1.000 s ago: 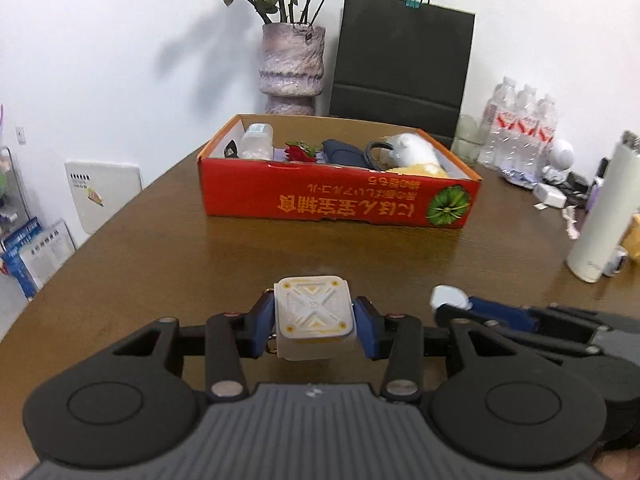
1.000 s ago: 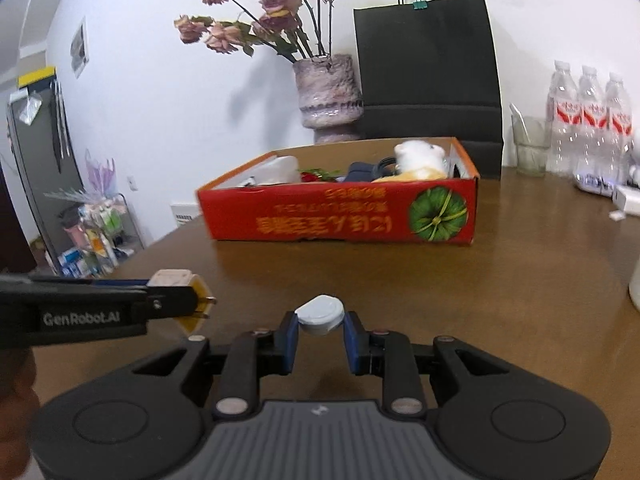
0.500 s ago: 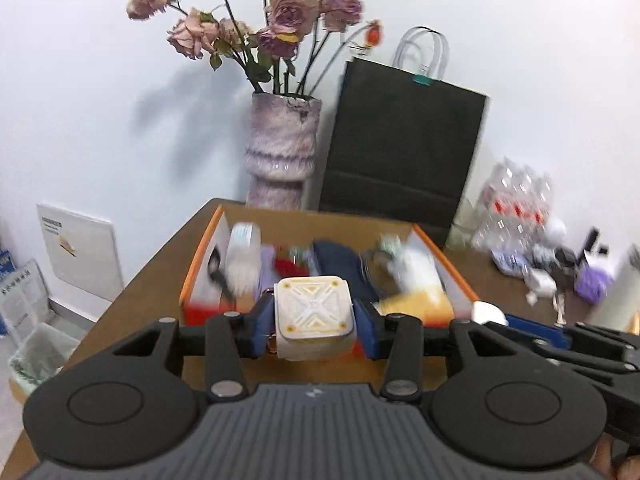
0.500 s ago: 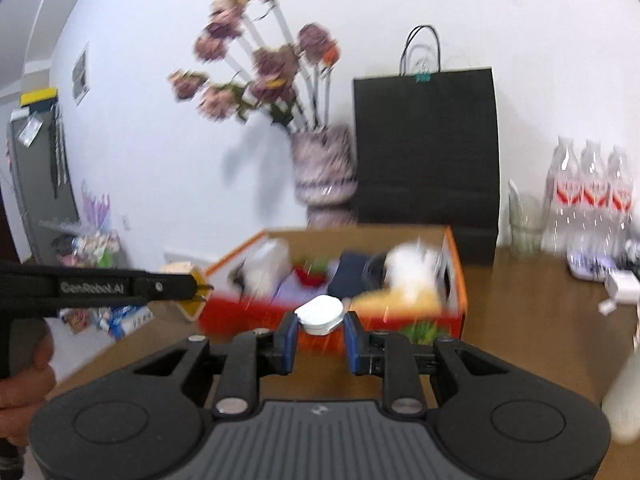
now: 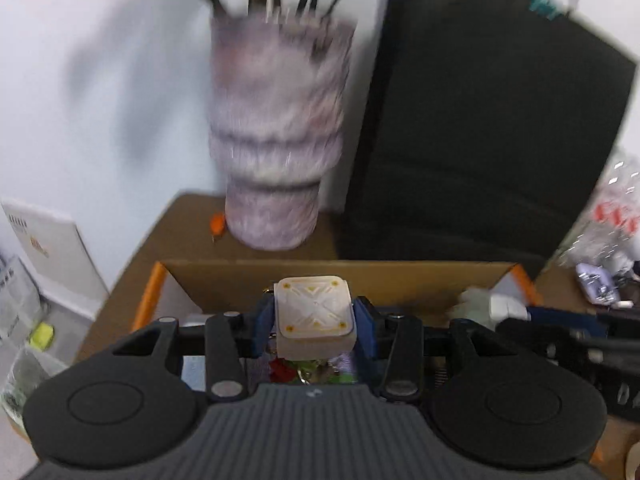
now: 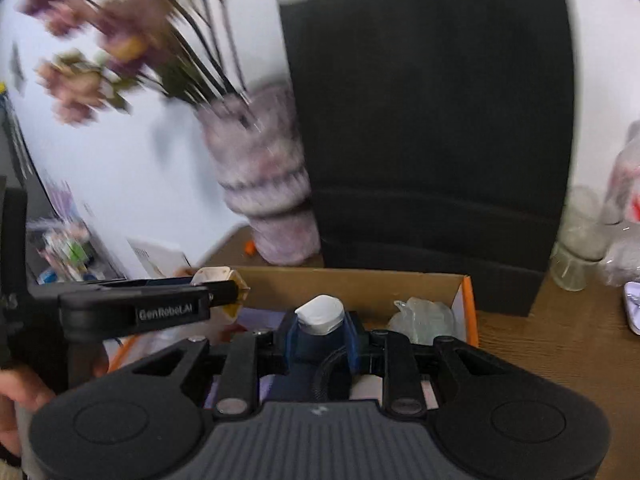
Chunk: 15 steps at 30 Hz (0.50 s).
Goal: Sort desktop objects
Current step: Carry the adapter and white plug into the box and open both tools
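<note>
My left gripper point(image 5: 314, 322) is shut on a cream square box with a yellow X pattern point(image 5: 315, 312), held above the left part of the open orange cardboard box point(image 5: 224, 280). My right gripper point(image 6: 320, 330) is shut on a small white rounded object point(image 6: 320, 314), held above the right part of the same cardboard box point(image 6: 464, 308). The left gripper with its cream box point(image 6: 218, 278) shows at the left in the right wrist view. The right gripper's arm point(image 5: 568, 332) shows at the right in the left wrist view.
In the box lie a red flower point(image 5: 282, 370), a dark blue item point(image 6: 308, 364) and a crumpled clear wrapper point(image 6: 424, 316). Behind it stand a marbled vase point(image 5: 276, 152) with dried flowers and a black paper bag point(image 5: 480, 140). Water bottles point(image 6: 628, 208) and a glass point(image 6: 576, 244) stand right.
Both grippers have moved forward and up, from above the table to over the open cardboard box, each still holding its object. The view is blurred by the motion.
</note>
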### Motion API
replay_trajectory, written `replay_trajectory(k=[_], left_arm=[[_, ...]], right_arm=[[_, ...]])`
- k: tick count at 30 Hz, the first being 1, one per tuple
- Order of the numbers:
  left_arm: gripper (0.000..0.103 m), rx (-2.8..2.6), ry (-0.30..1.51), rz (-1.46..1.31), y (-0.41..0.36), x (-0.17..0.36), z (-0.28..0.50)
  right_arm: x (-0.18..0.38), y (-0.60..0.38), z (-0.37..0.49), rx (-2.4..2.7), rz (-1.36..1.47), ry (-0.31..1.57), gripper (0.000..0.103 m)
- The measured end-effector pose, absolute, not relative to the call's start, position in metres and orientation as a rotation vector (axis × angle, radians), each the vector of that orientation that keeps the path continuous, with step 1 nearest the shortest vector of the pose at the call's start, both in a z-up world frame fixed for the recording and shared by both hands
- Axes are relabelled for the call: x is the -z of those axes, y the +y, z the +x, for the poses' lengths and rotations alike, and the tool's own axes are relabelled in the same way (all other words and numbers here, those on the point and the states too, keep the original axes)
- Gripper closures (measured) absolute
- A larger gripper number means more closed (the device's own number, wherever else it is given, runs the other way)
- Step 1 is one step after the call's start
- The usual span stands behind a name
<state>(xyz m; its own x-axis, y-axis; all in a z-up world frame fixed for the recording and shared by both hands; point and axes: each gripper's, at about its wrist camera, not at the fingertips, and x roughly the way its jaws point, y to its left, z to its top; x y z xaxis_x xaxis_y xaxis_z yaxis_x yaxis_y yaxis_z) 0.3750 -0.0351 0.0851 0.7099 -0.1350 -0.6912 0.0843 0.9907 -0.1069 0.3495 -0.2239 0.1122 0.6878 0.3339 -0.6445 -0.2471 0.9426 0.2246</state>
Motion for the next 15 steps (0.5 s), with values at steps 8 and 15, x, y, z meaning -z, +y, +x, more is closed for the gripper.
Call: replay_trajectory(k=[8, 15], left_arm=[[0.057, 0.130, 0.928, -0.024, -0.039, -0.046, 0.404], [0.029, 0.162, 0.851, -0.048, -0.026, -0.083, 0.390]], right_arm=[[-0.060, -0.214, 0.418, -0.245, 0.073, 0.978, 0.080], [-0.073, -0.210, 0.412, -0.230, 0.018, 1.034, 0.042]])
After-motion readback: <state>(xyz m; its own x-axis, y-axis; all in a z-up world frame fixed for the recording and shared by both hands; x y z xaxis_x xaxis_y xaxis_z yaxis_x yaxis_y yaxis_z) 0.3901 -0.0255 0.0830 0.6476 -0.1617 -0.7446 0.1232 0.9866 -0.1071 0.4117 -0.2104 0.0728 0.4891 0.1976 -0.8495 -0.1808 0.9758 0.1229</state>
